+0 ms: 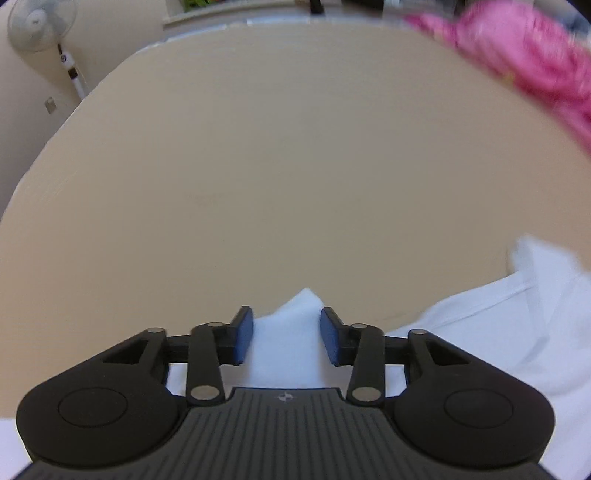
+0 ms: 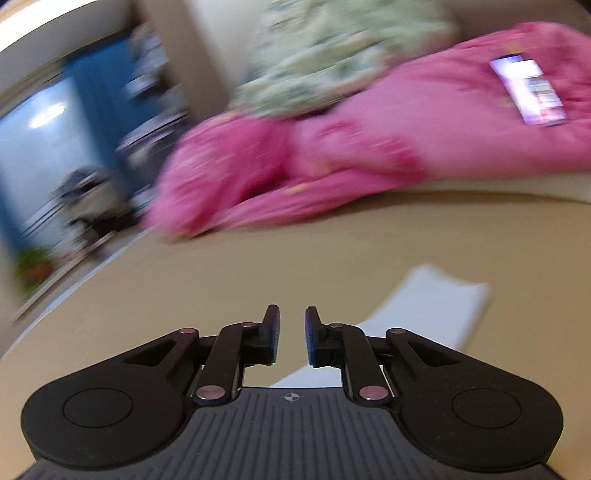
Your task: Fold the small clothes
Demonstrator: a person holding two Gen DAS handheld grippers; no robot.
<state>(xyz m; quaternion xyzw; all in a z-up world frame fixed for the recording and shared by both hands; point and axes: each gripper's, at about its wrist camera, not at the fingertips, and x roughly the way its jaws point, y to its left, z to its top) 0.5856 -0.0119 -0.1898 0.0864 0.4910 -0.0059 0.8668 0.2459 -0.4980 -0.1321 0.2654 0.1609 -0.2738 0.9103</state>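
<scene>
A white garment (image 1: 517,317) lies on the tan table (image 1: 277,166) at the lower right of the left wrist view. One white corner of it pokes up between the blue pads of my left gripper (image 1: 286,332), whose jaws stand open around it without touching. In the right wrist view my right gripper (image 2: 291,328) is open by a narrow gap and empty, just above the table (image 2: 221,277). A part of the white garment (image 2: 432,302) lies to its right and reaches under the right finger.
A pile of pink clothes (image 2: 369,147) lies at the back of the table, with a patterned green-white garment (image 2: 332,55) behind it and a phone (image 2: 528,88) on top. The pink pile shows at the top right in the left wrist view (image 1: 535,55). A standing fan (image 1: 40,26) is beyond the table's left edge.
</scene>
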